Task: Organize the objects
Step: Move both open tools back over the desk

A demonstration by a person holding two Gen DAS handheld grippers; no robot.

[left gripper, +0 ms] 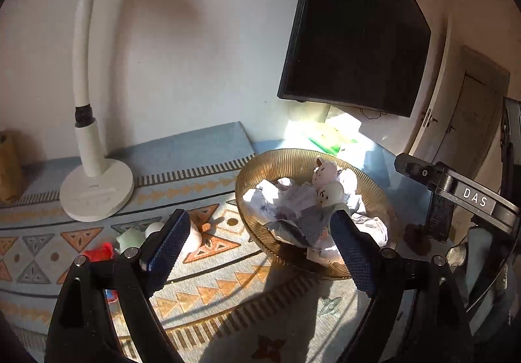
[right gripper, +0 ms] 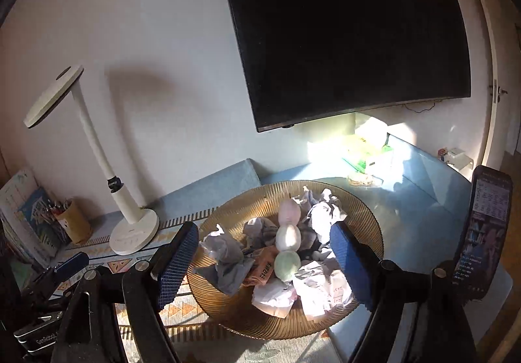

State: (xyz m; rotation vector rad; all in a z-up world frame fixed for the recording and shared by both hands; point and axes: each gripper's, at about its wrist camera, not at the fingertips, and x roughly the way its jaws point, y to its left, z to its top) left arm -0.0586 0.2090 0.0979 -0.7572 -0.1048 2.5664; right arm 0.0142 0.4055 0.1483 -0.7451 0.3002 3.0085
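Observation:
An amber ribbed glass bowl [right gripper: 358,210] sits on the patterned cloth, filled with crumpled paper [right gripper: 224,249] and a soft toy of three stacked balls, pink, white and green [right gripper: 288,237]. My right gripper [right gripper: 260,252] is open and empty, its blue pads either side of the bowl, above it. My left gripper [left gripper: 257,232] is open and empty, over the cloth at the bowl's [left gripper: 257,167] left rim. Behind its left pad lie small toys: a pale green and white piece [left gripper: 130,237] and a red piece [left gripper: 101,250].
A white desk lamp [left gripper: 97,190] stands at the left, also seen in the right wrist view [right gripper: 133,232]. A black screen [right gripper: 342,31] hangs on the wall. A pen cup [right gripper: 73,219] and books are far left. A phone on a stand [right gripper: 485,232] is right. Boxes [right gripper: 368,148] sit at the back.

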